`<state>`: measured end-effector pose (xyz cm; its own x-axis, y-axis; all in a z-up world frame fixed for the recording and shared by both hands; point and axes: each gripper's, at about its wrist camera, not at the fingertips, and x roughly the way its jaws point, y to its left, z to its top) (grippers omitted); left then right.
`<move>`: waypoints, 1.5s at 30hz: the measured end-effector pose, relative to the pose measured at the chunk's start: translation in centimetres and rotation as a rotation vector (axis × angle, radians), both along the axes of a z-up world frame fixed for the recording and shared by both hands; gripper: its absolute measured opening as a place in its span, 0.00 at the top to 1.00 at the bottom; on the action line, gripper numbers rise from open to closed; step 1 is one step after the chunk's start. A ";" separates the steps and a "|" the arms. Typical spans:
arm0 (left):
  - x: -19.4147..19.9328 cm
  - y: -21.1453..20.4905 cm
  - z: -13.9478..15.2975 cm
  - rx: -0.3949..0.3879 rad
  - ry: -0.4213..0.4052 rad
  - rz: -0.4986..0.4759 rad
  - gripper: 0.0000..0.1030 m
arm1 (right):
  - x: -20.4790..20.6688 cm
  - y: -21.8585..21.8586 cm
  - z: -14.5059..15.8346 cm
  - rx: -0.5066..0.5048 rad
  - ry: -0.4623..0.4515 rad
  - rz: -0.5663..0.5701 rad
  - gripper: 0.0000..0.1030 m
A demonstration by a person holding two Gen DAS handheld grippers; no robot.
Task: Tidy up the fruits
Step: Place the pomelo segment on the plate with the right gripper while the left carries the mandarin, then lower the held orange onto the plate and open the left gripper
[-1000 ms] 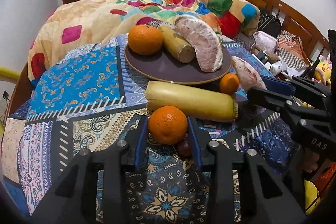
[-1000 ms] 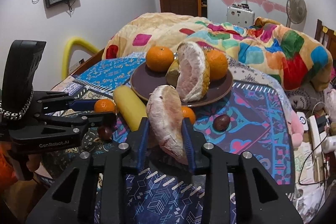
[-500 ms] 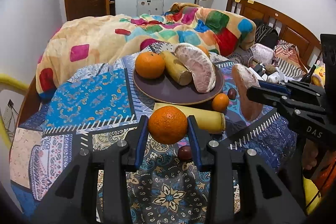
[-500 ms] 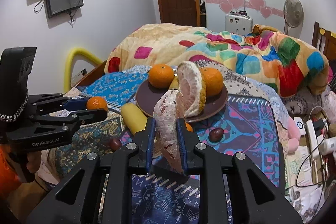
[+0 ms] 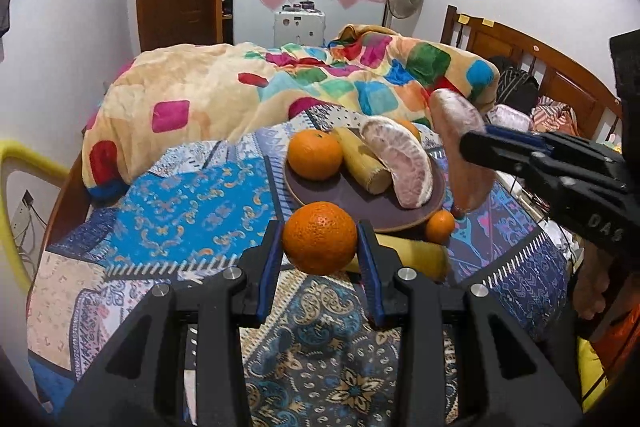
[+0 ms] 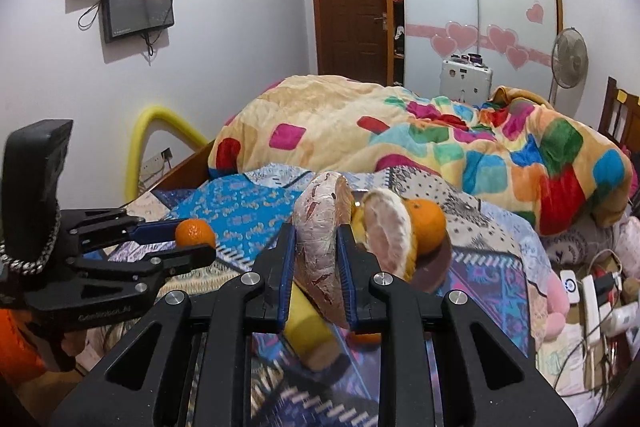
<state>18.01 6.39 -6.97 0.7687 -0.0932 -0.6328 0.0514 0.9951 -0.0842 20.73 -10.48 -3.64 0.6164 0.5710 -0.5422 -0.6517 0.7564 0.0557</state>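
Observation:
My left gripper point(image 5: 320, 247) is shut on an orange point(image 5: 319, 237) and holds it above the patterned cloth, in front of the brown plate point(image 5: 340, 193). The plate holds an orange point(image 5: 315, 155), a yellow banana-like piece point(image 5: 362, 163) and a peeled pomelo segment point(image 5: 402, 157). My right gripper point(image 6: 316, 259) is shut on another pomelo segment point(image 6: 318, 235) and holds it in the air to the right of the plate; it also shows in the left wrist view point(image 5: 460, 155). A long yellow fruit point(image 5: 408, 257) and a small orange point(image 5: 440, 225) lie by the plate's near edge.
A colourful quilt point(image 5: 320, 87) is heaped behind the plate. A wooden headboard point(image 5: 532, 67) stands at the right. Chargers and cables point(image 6: 592, 291) lie at the bed's right side. A yellow foam arch point(image 6: 160, 131) stands at the left.
Both grippers have risen, lifting the orange and the pomelo segment off the cloth. The plate and the other fruit have stayed in place.

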 end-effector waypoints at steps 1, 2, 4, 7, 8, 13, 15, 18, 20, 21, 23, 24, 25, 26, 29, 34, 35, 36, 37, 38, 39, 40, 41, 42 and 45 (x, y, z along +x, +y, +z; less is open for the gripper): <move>0.1 0.1 0.1 0.003 -0.003 0.003 0.64 | 0.2 0.4 -0.1 -0.002 -0.001 0.000 0.82; 0.2 0.3 0.3 0.008 -0.007 0.006 0.64 | 0.6 0.8 -0.3 -0.003 0.000 -0.001 0.82; 0.4 0.8 0.5 0.012 -0.015 0.014 0.65 | 1.4 1.7 -0.6 -0.010 0.008 -0.002 0.82; 0.6 1.5 0.7 0.014 -0.026 0.024 0.64 | 2.6 2.8 -1.3 -0.021 0.035 -0.003 0.82; 0.6 1.7 0.7 0.014 -0.030 0.028 0.65 | 3.1 3.2 -1.6 -0.028 0.044 -0.005 0.82; 0.8 2.8 0.3 0.005 -0.028 0.048 0.64 | 5.3 5.3 -3.2 -0.071 0.078 -0.022 0.82; 1.0 3.1 0.0 0.005 -0.016 0.052 0.64 | 6.1 6.1 -3.7 -0.088 0.118 -0.019 0.81; 1.1 3.2 -0.3 0.007 -0.008 0.051 0.65 | 6.6 6.3 -3.8 -0.078 0.133 -0.040 0.81; 1.2 3.1 -0.3 0.008 -0.006 0.047 0.64 | 6.5 5.7 -3.5 -0.058 0.132 -0.043 0.80; 1.2 3.0 -0.4 0.008 -0.005 0.044 0.64 | 6.4 5.5 -3.3 -0.055 0.132 -0.043 0.80; 1.3 2.7 -0.4 0.006 -0.003 0.038 0.64 | 5.8 4.7 -3.0 -0.062 0.119 -0.045 0.80; 1.5 2.4 -0.4 0.003 -0.003 0.033 0.64 | 5.5 4.3 -2.9 -0.066 0.111 -0.049 0.80; 1.6 2.2 -0.4 0.001 -0.003 0.027 0.64 | 5.3 4.1 -2.8 -0.070 0.104 -0.051 0.80; 1.7 1.8 -0.4 0.000 -0.002 0.022 0.64 | 5.1 3.6 -2.6 -0.070 0.097 -0.053 0.80; 2.4 0.7 -0.6 0.002 0.005 -0.001 0.64 | 4.3 1.8 -2.2 -0.065 0.084 -0.058 0.79; 4.0 -1.7 -1.3 0.013 0.027 -0.034 0.64 | 3.7 -0.5 -2.2 -0.057 0.077 -0.068 0.79; 4.4 -2.1 -1.5 0.014 0.034 -0.041 0.64 | 3.6 -1.0 -2.2 -0.057 0.074 -0.070 0.79; 5.0 -2.7 -1.8 0.016 0.043 -0.050 0.64 | 3.6 -1.4 -2.3 -0.059 0.070 -0.072 0.79; 5.3 -3.1 -2.0 0.019 0.050 -0.057 0.64 | 3.5 -1.7 -2.4 -0.062 0.065 -0.076 0.79; 5.8 -3.5 -2.3 0.024 0.059 -0.062 0.64 | 3.5 -2.0 -2.5 -0.065 0.061 -0.079 0.79; 6.3 -4.0 -2.7 0.029 0.069 -0.068 0.64 | 3.6 -2.3 -2.7 -0.067 0.059 -0.080 0.79; 6.7 -4.4 -2.9 0.033 0.077 -0.072 0.64 | 3.6 -2.6 -2.8 -0.068 0.057 -0.082 0.79; 7.1 -4.7 -3.2 0.036 0.086 -0.077 0.64 | 3.6 -2.9 -3.0 -0.068 0.056 -0.083 0.79; 7.6 -5.1 -3.5 0.043 0.096 -0.081 0.64 | 3.6 -3.1 -3.2 -0.068 0.056 -0.081 0.79; 8.7 -6.0 -4.2 0.055 0.119 -0.084 0.64 | 3.5 -3.9 -3.6 -0.074 0.051 -0.081 0.79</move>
